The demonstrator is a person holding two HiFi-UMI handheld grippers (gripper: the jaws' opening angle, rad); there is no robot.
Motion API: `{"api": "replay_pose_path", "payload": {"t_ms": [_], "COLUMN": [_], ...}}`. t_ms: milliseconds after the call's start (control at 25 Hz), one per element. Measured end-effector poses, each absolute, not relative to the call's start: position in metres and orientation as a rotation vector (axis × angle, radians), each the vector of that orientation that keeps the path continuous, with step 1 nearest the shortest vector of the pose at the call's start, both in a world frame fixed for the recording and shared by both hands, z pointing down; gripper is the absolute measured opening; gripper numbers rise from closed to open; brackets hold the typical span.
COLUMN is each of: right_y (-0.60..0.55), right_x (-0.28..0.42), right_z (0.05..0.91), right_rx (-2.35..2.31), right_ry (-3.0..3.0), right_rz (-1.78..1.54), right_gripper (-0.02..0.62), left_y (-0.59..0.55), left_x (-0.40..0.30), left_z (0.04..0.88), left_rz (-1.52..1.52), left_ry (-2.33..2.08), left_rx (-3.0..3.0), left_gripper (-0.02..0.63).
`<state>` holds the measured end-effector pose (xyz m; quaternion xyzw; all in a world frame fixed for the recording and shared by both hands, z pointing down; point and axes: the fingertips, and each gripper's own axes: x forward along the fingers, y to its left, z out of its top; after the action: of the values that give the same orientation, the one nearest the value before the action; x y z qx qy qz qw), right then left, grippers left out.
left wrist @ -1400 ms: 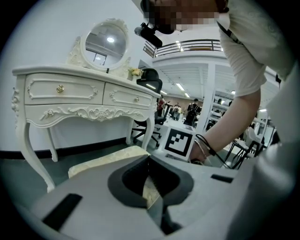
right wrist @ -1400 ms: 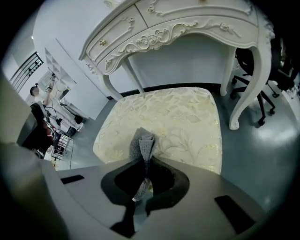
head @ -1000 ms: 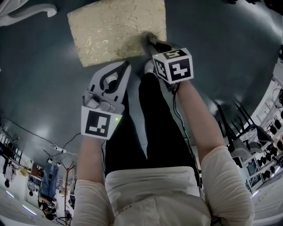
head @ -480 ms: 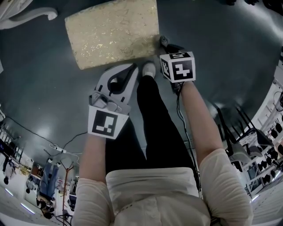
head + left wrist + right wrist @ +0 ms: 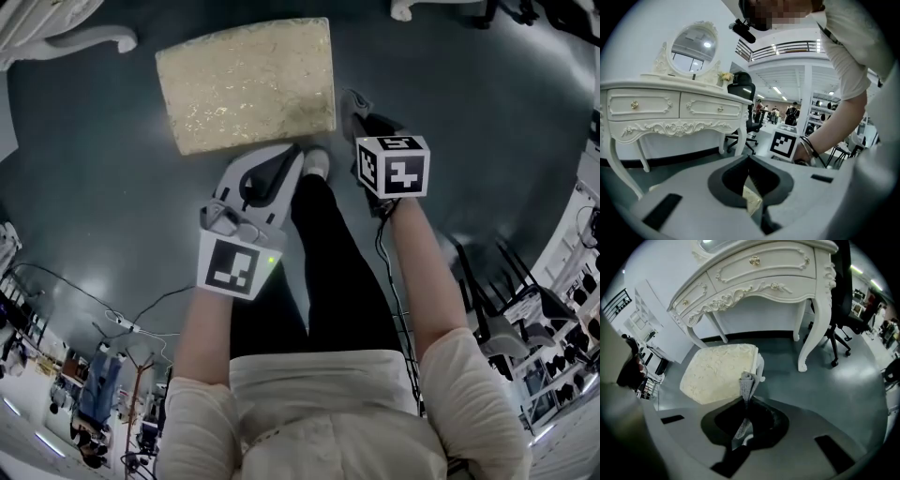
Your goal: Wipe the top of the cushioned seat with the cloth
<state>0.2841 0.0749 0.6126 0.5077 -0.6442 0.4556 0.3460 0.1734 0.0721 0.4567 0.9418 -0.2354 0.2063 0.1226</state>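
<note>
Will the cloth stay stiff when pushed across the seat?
Probably floppy: the cloth is a thin folded strip, curling beyond the right tool. It likely drags on the embossed seat rather than gliding.

One seat (image 5: 246, 82), one cloth (image 5: 747, 383) (two hand-held grippers (image 5: 292, 157) (image 5: 353, 99))

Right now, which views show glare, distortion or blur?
Head view: pale glare patches lie on the dark floor, and the wide lens bends the edges. Left gripper view: the dressing table bows, yet looks sharp. Right gripper view: cloth and cushioned seat sharp, corners black.
</note>
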Motion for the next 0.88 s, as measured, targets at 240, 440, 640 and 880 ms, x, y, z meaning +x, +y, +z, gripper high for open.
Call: {"api": "replay_pose_path", "payload": {"t_ms": [240,440,640,880], "right_y": [0.054,0.045,0.039,0.043], "right_x": [0.248,0.214,0.181,0.143], "right_z": [0.553,0.495,0.425,0.343], "right_rx": [1.340,1.357,1.410,1.455], "right_ry": [-1.796,-1.915,-2.054,-2.210], "right_rz": [1.102,1.023,0.925,0.833], "right_gripper": [0.028,0.028,0.028,0.028], "left_y": [0.052,0.054,0.060,0.065], "left_x": [0.151,0.122,0.096,0.055], "left_z": [0.414,0.377,0.321,0.258], "left_rz": [0.566,0.545,0.473,0.444], "left_ry": [-0.744,-0.789,-0.811,-0.879], "left_rx": [2.803,2.823,2.887,2.954], "left_gripper": [0.002,0.002,0.002,0.002]}}
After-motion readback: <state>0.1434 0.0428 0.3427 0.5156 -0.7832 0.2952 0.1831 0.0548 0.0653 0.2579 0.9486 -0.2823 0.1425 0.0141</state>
